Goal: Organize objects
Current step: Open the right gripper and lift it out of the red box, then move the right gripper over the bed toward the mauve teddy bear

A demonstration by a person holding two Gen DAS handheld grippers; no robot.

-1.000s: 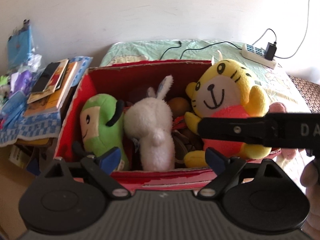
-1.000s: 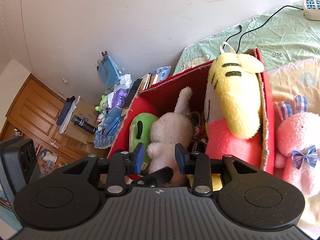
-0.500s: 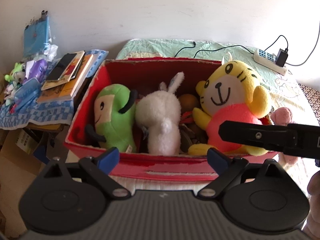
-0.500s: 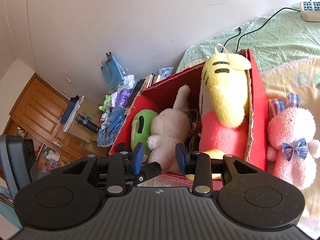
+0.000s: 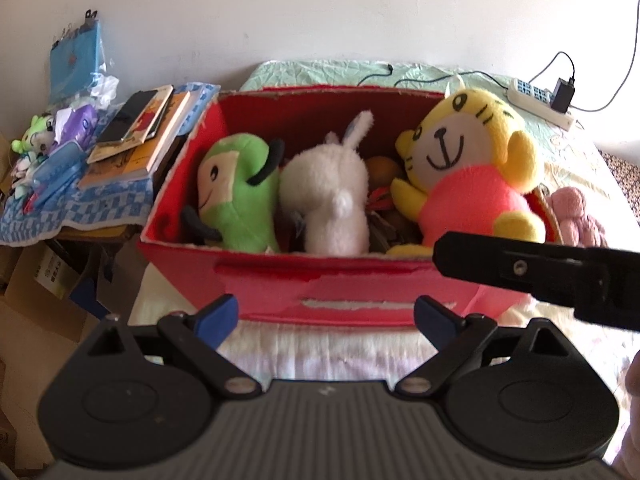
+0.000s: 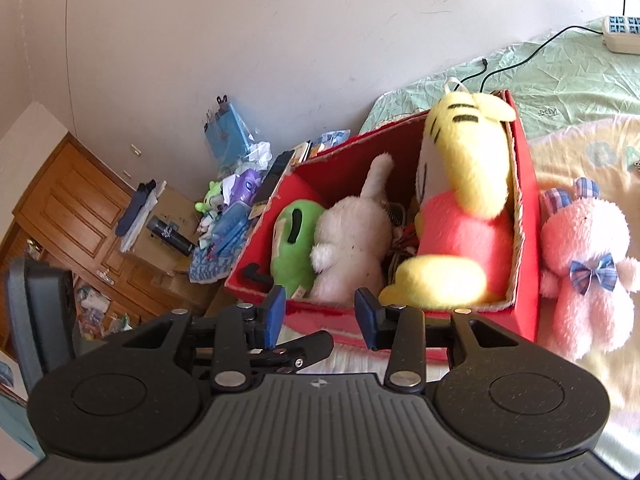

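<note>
A red cardboard box (image 5: 360, 296) (image 6: 524, 264) stands on the bed. Inside it are a green plush (image 5: 240, 192) (image 6: 294, 244), a white rabbit plush (image 5: 332, 200) (image 6: 352, 248) and a yellow tiger plush in a pink shirt (image 5: 468, 172) (image 6: 464, 208). A pink bunny plush with a blue bow (image 6: 588, 264) (image 5: 572, 212) lies on the bed outside the box's right wall. My left gripper (image 5: 326, 318) is open in front of the box, holding nothing. My right gripper (image 6: 320, 314) is open too, near the box's front rim, empty; its body (image 5: 540, 268) crosses the left wrist view.
A side table (image 5: 80, 200) left of the box carries books (image 5: 136, 136), a blue cloth and small toys. A power strip (image 5: 540, 100) with cables lies on the bed behind. Cardboard boxes (image 5: 40, 288) and a wooden cabinet (image 6: 68, 208) stand on the left.
Both grippers have drawn back from the box, which now shows its whole front wall. The plush toys have not moved. Both grippers stay open.
</note>
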